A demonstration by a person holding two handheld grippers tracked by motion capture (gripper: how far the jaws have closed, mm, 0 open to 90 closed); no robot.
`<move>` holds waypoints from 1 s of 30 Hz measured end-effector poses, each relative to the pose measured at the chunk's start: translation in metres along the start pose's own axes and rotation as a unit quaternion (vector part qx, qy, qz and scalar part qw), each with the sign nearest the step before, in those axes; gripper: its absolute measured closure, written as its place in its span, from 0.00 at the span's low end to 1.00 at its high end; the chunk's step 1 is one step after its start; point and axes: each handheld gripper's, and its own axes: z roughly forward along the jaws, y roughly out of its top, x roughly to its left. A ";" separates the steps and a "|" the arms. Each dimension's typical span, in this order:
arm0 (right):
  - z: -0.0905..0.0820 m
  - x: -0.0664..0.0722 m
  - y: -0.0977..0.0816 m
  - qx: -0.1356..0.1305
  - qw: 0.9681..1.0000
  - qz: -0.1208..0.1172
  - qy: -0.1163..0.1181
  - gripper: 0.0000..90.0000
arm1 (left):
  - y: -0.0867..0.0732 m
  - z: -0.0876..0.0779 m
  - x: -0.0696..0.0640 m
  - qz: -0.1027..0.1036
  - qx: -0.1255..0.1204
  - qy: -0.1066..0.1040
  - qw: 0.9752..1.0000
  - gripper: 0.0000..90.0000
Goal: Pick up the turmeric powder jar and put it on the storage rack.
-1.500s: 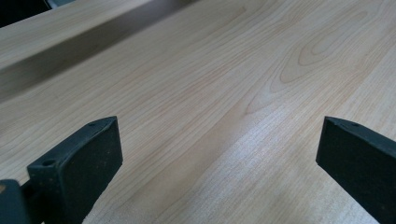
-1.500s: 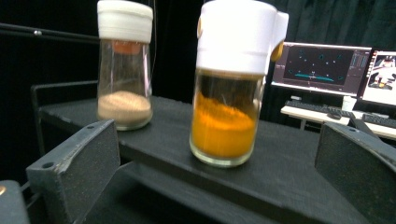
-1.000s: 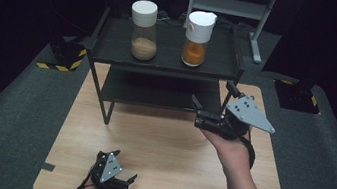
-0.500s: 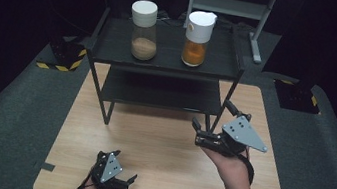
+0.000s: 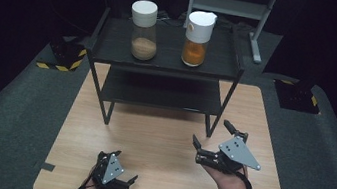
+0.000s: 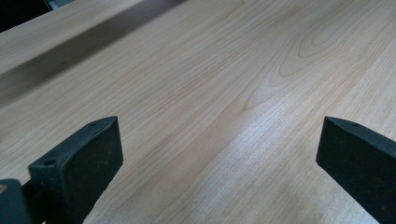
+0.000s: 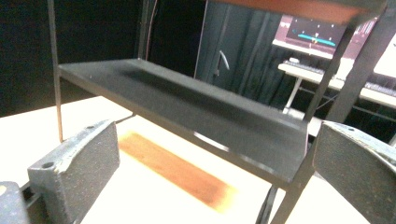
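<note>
Two jars stand on the top of a black two-tier shelf (image 5: 167, 56). The left jar (image 5: 144, 31) has a white lid and tan powder; the right jar (image 5: 198, 39) has a white spouted lid and orange contents. My right gripper (image 5: 211, 132) is held open above the wooden table (image 5: 160, 138), just in front of the shelf's right front leg, nothing between its jaws. In the right gripper view its gripper (image 7: 215, 163) faces the bare lower shelf (image 7: 187, 107). My left gripper (image 5: 126, 167) rests open near the table's front edge; in the left gripper view the gripper (image 6: 219, 154) frames bare wood.
The table sits on dark grey carpet (image 5: 11, 116). Black blocks with yellow-black hazard tape (image 5: 63, 56) lie left of the shelf, another dark block (image 5: 300, 96) lies to its right. A grey metal stand (image 5: 230, 5) rises behind the shelf.
My right gripper has drawn back from the shelf's right front leg toward the near edge of the table, still open. The left gripper has stayed put.
</note>
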 end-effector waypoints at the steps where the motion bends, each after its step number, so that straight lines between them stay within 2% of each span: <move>1: -0.001 0.000 -0.003 0.003 1.000 0.000 0.000 0.00 | 0.000 0.000 0.000 0.000 0.000 0.001 1.000 0.01; 14: -0.011 0.008 -0.042 0.047 0.999 -0.016 -0.008 0.00 | 0.000 0.000 -0.002 0.004 0.000 0.005 1.000 0.01; 21: -0.014 0.010 -0.064 0.074 0.997 -0.006 -0.010 0.00 | 0.000 0.000 -0.003 0.005 -0.001 0.007 1.000 0.01; 30: -0.020 0.011 -0.091 0.112 0.994 -0.006 -0.017 0.00 | 0.000 0.000 -0.005 0.010 0.001 0.008 1.000 0.01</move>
